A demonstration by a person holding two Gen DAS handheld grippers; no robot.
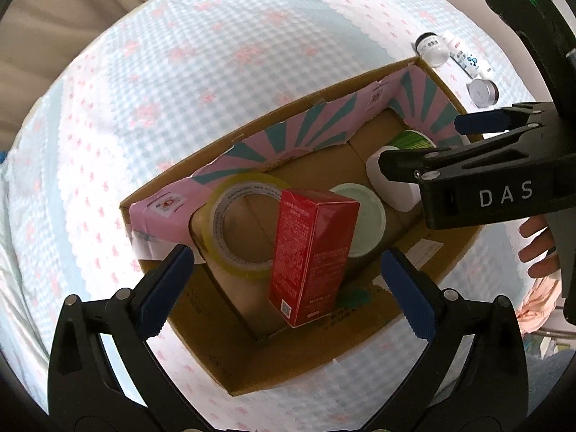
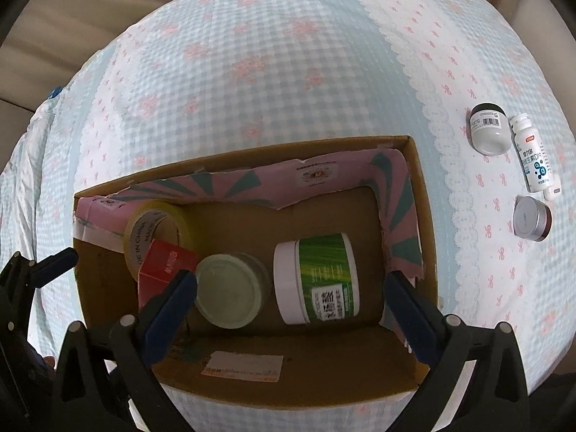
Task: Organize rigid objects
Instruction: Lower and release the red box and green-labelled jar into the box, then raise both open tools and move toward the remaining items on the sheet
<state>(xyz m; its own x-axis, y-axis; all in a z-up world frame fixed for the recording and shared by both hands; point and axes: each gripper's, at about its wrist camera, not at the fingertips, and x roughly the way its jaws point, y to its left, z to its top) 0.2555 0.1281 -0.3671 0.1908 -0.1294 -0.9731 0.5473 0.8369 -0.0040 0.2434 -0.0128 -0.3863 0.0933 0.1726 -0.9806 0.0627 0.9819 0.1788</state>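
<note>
An open cardboard box [image 1: 363, 356] [image 2: 428, 252] stands on a checked cloth. Inside are a yellow tape roll [image 1: 241, 226] [image 2: 158, 230], a red carton [image 1: 313, 255] [image 2: 167, 264] standing upright, a pale-lidded jar [image 1: 361, 225] [image 2: 230, 295] and a green-labelled white tub [image 2: 320, 279] on its side, partly hidden in the left wrist view [image 1: 410, 140]. My left gripper [image 1: 284, 280] is open and empty above the box, near the red carton. My right gripper [image 2: 288, 295] is open and empty over the jar and tub; it shows in the left wrist view [image 1: 421, 140].
On the cloth right of the box lie a white bottle with a dark cap [image 2: 489, 129] [image 1: 433, 48], a slim white bottle [image 2: 532, 154] [image 1: 468, 57] and a small silver tin [image 2: 531, 217] [image 1: 482, 91]. Beige curtain hangs beyond the cloth's far edge.
</note>
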